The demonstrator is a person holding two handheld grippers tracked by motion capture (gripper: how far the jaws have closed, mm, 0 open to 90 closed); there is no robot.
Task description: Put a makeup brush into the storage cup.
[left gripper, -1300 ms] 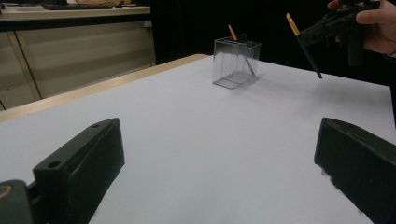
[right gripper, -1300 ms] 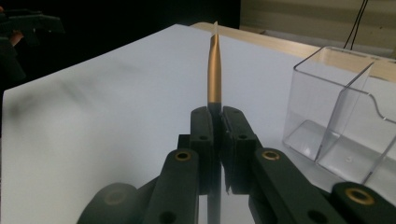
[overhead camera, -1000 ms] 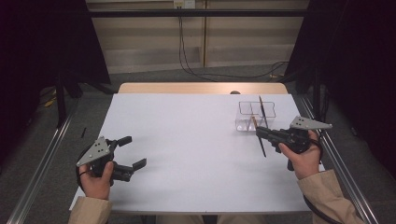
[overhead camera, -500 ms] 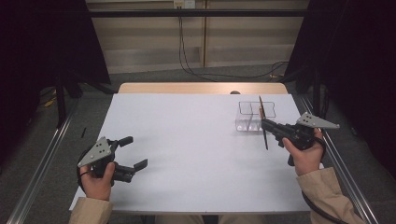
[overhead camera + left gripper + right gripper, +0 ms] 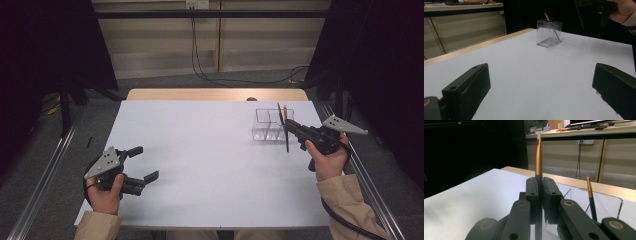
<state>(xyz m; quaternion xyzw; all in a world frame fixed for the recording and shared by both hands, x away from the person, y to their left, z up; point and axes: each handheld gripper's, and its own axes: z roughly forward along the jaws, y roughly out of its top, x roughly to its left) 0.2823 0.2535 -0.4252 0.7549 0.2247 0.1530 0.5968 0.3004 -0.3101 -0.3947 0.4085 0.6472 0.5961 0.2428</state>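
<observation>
The white bench (image 5: 210, 165) carries a clear divided holder (image 5: 267, 125) near its far right edge, with one brush (image 5: 591, 197) already standing in it. The right hand-held gripper (image 5: 295, 131) is clamped on a second, thin brush (image 5: 284, 131), held roughly upright just beside the holder; judged from this, the step is insertion, so align the lower tip over an open compartment, keep the shaft vertical, lower it inside the wall, then release. The left hand-held gripper (image 5: 142, 164) rests near the bench's near left edge, jaws wide and empty.
</observation>
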